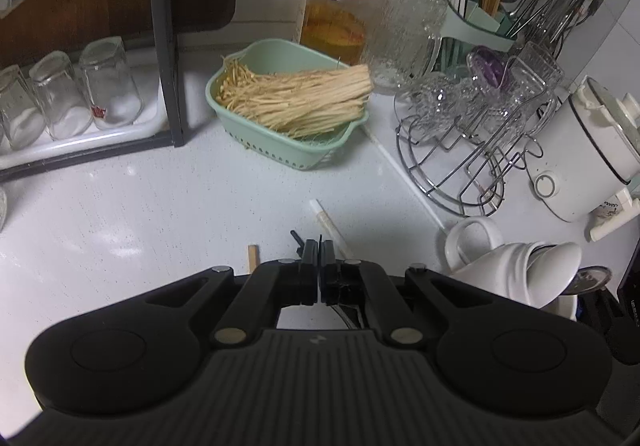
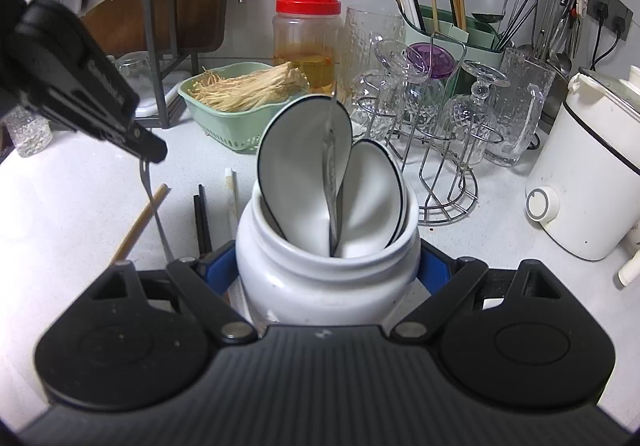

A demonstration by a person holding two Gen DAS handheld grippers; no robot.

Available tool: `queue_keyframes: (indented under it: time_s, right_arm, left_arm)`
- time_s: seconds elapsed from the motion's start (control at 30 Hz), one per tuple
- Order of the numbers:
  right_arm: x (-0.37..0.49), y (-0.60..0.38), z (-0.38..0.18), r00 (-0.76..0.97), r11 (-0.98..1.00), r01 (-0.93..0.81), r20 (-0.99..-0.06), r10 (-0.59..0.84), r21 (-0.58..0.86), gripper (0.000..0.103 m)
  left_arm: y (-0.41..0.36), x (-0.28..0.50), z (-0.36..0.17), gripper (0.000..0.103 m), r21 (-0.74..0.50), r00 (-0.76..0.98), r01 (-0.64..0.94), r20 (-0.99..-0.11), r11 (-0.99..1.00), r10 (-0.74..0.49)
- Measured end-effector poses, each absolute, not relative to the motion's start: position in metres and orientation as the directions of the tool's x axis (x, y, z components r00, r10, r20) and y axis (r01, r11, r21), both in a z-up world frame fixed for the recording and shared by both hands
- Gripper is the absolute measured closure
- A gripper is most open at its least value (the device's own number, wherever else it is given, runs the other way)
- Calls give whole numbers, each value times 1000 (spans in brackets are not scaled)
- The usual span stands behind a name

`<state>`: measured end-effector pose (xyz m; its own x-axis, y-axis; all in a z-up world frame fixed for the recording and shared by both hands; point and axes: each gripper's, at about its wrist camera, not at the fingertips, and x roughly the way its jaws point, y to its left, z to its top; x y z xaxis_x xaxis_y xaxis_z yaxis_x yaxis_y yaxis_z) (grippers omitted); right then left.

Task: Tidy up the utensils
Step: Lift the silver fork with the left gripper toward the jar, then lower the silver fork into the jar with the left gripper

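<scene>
Fingers, left: left gripper (image 1: 319,246) had its fingers pressed together on a thin metal fork (image 2: 154,202); in the right wrist view the tines poked out above the tips and the handle slanted down toward the surface (image 1: 140,214).
Fingers, right: right gripper (image 2: 328,266) had its blue-padded fingers (image 2: 218,266) spread wide and clamped on both sides of the white ceramic jar (image 2: 320,270).
Jar: glossy white, wide mouth, rounded shoulder, upright on the surface, just right of the left gripper.
Jar contents: two white spoons with dark rims (image 2: 300,174), bowls up, plus one metal utensil (image 2: 332,174) standing between them.
Loose utensils: wooden chopstick (image 2: 138,224), pair of black chopsticks (image 2: 202,220) and a white chopstick (image 2: 231,192) lay flat on the surface left of the jar; another long white chopstick (image 1: 404,178) lay beside the wire glass rack (image 1: 460,158).
Holder: pale green utensil holder (image 2: 452,34) at the back wall, chopsticks upright in it.
Background: green basket of enoki mushrooms (image 1: 288,102), red-lidded plastic jar (image 1: 340,6), white cooker (image 2: 588,174) on the right.
</scene>
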<state>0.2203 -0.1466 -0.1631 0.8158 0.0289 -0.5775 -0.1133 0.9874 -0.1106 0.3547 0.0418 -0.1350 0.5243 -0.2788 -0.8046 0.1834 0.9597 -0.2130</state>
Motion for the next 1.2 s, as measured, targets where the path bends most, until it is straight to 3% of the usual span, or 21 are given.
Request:
queue_keyframes:
  time_s: [0.4,1.2]
  right_arm:
    - [220,-146,-163,820,988,-105,-571,23,-111,11]
    - [224,-145,-163,817,983,-143,-574,51,-116,11]
  left_arm:
    - [31,344,-95,102,-124,588,257,-767,958,-257]
    - [1,354,5,102,-78,673,318,-683,945,-283]
